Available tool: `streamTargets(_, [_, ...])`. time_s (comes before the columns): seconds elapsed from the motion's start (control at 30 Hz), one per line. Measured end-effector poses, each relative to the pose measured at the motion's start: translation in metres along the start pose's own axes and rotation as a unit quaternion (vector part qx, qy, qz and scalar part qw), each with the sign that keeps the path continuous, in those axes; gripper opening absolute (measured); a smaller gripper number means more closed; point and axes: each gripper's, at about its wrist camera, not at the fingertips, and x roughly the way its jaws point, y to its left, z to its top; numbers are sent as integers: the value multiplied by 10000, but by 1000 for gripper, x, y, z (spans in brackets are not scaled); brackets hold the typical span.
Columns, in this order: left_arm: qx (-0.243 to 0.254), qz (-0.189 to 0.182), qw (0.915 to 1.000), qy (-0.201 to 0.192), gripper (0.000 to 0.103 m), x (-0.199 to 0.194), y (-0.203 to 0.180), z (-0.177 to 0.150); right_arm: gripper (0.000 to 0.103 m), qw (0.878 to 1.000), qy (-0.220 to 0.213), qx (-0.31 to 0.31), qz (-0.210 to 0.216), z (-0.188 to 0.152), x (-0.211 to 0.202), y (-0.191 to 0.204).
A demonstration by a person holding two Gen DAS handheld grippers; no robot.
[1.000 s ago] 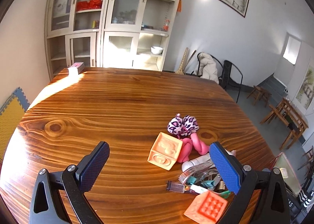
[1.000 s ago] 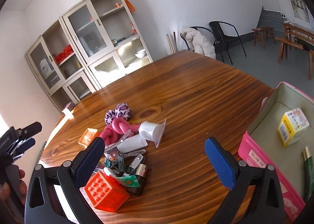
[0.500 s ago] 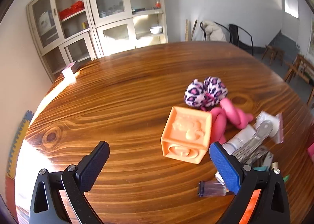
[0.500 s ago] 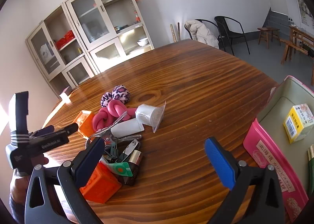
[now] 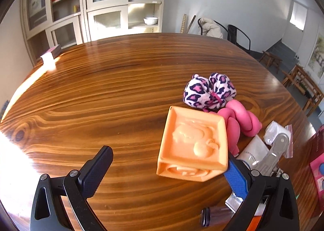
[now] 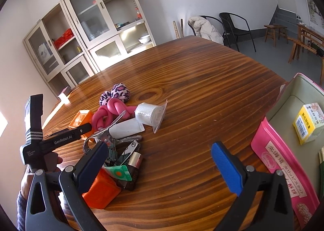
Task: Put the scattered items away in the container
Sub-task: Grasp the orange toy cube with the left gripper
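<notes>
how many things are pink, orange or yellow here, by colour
pink: 2, twisted pink rubber toy, pink cardboard container
orange: 2, pale orange embossed cube, bright orange studded cube
yellow: 1, small yellow carton
total: 5

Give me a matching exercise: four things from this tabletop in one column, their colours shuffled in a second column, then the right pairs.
Things:
1. embossed toy block
2. twisted rope toy
3. small carton in the container
4. fluffy leopard-print toy

Colours:
A. yellow and white
B. pale orange
C. white with pink and dark spots
D. solid pink

Pairs: 1-B, 2-D, 3-A, 4-C
</notes>
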Motion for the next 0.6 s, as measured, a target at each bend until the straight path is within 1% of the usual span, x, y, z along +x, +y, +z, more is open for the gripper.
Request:
streamTargets(0.1, [-46, -21, 10000, -74, 103, 2, 0, 1, 102, 10000, 19, -27, -11, -1, 2, 1])
streamTargets(0.13, [-22, -35, 9999, -106, 96, 2, -1, 1, 102, 10000, 28, -41, -15, -1, 2, 1])
streamTargets(0.17, [13, -83, 9999, -114, 77, 2, -2, 2, 102, 10000, 39, -53, -15, -2, 2, 2])
streamTargets(0.2, [37, -141, 9998, -96, 65, 2, -4, 3, 102, 10000, 48, -62, -11, -2, 3, 2])
streamTargets(0.23, [41, -132, 9999, -101, 56, 2, -5, 2, 102, 10000, 57, -72, -5, -2, 3, 2])
streamTargets(0.33, [10, -27, 9999, -145, 56, 0, -3, 2, 102, 9999, 80, -97, 22, -3, 4, 3])
streamTargets(0.5, [-349, 124, 9991, -225, 55, -12, 13, 4, 102, 9997, 21, -208, 104, -4, 1, 7])
streamTargets(0.6, [-515, 290, 9978, -286, 55, -20, 21, 8, 102, 9994, 7, -270, 212, -5, 0, 10])
